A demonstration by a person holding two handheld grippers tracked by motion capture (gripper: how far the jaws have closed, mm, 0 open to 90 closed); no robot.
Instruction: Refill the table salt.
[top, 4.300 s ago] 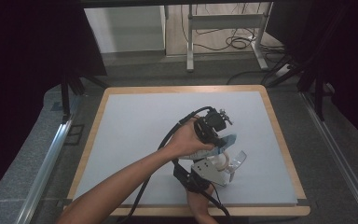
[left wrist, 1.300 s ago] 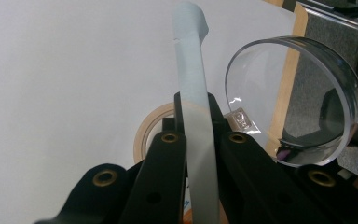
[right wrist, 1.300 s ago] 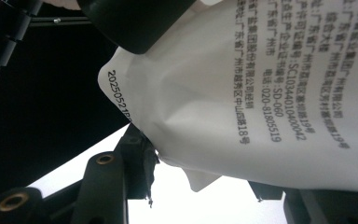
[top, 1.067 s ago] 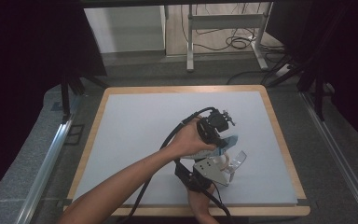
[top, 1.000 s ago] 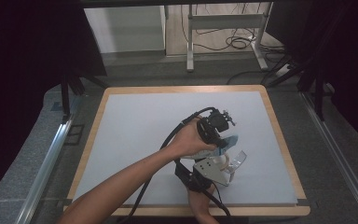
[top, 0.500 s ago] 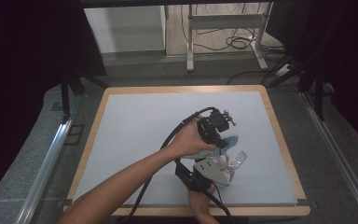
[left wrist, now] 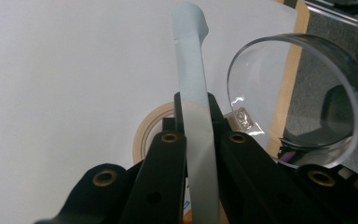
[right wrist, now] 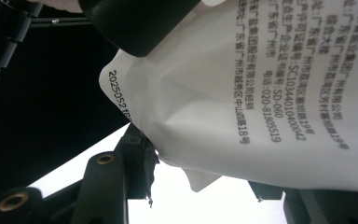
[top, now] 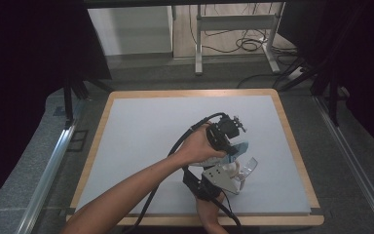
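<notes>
Comparing with the earlier frames, nothing has shifted: both hands keep their places over the near right part of the white table (top: 141, 131). The white printed pouch (right wrist: 261, 84) stays between the right gripper (top: 231, 184)'s half-spread jaws. The left gripper (top: 233, 146) keeps its jaws pressed together on the pale blue strip (left wrist: 193, 93), beside a clear plastic cup (left wrist: 303, 93) and a tape roll (left wrist: 151, 128).
</notes>
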